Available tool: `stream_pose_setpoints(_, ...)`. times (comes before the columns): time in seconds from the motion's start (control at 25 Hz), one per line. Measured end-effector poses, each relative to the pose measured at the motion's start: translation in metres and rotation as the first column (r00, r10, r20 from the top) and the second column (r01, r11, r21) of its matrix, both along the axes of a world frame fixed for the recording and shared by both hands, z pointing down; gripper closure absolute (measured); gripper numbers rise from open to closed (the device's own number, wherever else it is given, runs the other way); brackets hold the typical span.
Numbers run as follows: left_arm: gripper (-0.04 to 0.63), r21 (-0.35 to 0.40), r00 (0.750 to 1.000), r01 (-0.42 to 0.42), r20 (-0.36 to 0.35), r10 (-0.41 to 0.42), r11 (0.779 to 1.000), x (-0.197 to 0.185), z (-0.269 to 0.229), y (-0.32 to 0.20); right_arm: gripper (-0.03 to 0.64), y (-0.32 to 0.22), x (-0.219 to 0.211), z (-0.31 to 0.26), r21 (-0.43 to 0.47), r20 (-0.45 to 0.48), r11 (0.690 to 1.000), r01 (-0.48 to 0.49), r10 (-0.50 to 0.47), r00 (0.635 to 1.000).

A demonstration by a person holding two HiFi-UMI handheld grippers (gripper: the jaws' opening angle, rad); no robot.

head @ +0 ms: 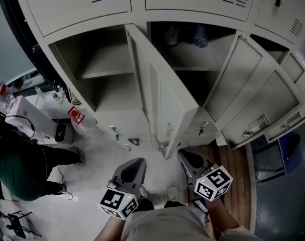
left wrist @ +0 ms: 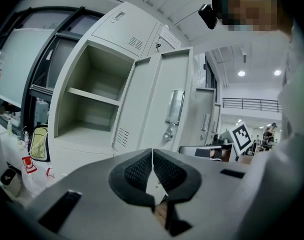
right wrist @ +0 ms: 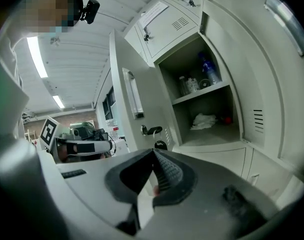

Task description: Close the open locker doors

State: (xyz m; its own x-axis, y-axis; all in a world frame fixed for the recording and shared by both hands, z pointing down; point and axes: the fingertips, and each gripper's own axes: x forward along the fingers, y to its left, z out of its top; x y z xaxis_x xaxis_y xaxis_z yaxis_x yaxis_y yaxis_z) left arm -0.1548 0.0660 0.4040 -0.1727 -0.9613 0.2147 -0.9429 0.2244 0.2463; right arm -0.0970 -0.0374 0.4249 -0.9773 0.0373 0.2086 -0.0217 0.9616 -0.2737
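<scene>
Grey metal lockers fill the head view. The left open locker [head: 104,74] is empty, with one shelf. Its door [head: 165,102] swings out toward me at the middle. The right open locker [head: 197,59] holds bottles [head: 200,35] on its shelf, and its door [head: 258,94] hangs open to the right. My left gripper [head: 136,163] and right gripper [head: 185,155] are low, in front of the middle door's edge, both shut and holding nothing. In the left gripper view, the left gripper [left wrist: 152,151] faces the empty locker [left wrist: 89,101]. In the right gripper view, the right gripper [right wrist: 153,152] faces the stocked locker [right wrist: 204,104].
A person in dark green [head: 16,167] crouches at the left by a white box [head: 34,115]. A red-marked bag [head: 77,116] lies near the locker base. A blue chair [head: 288,147] stands beyond the right door, on the wooden floor [head: 235,159].
</scene>
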Motion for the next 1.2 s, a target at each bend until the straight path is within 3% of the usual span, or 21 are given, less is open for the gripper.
stream_pose_setpoints(1.2,0.574,0.014,1.0,-0.005,-0.023,0.005,1.0,-0.027,0.006,0.008,0.591,0.027,-0.027,0.003,0.029,-0.028,0.998,0.061,-0.061,0.998)
